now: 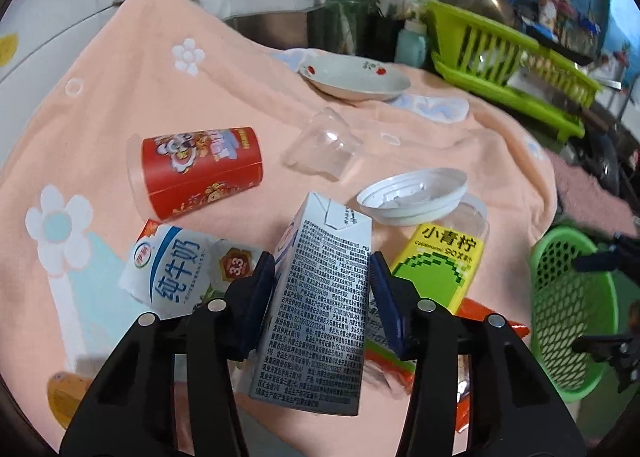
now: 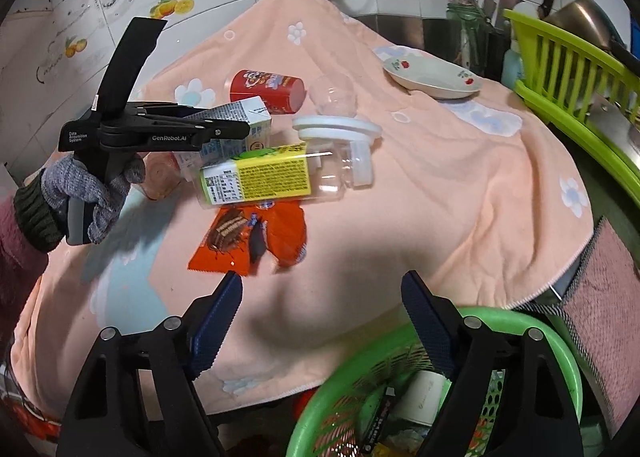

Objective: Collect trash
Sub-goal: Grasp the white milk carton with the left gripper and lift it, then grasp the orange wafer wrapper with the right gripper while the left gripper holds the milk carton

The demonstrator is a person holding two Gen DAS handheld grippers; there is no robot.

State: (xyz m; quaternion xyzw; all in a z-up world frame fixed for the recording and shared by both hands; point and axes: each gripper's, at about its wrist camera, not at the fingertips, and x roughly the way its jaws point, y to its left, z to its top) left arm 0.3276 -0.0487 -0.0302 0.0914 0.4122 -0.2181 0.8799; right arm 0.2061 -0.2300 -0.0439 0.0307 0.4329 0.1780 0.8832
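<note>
My left gripper (image 1: 320, 263) is shut on a grey-printed milk carton (image 1: 320, 309), its blue pads pressing both sides. The right wrist view shows that left gripper (image 2: 236, 124) from the side, holding the carton (image 2: 258, 117) above the peach towel (image 2: 440, 197). On the towel lie a crushed milk carton (image 1: 172, 273), a red cup (image 1: 200, 169), a clear plastic cup (image 1: 324, 149), a white lid (image 1: 412, 193), a yellow-green labelled bottle (image 1: 440, 261) and an orange wrapper (image 2: 256, 237). My right gripper (image 2: 322, 283) is open and holds nothing, above the towel's near edge by the green basket (image 2: 352, 389).
The green basket (image 1: 572, 317) stands off the towel's right edge with some trash inside. A flowered plate (image 1: 356, 77) sits at the back, with a green dish rack (image 1: 512, 69) to its right and knives, jars and a steel sink behind. A gloved hand (image 2: 92, 193) holds the left gripper.
</note>
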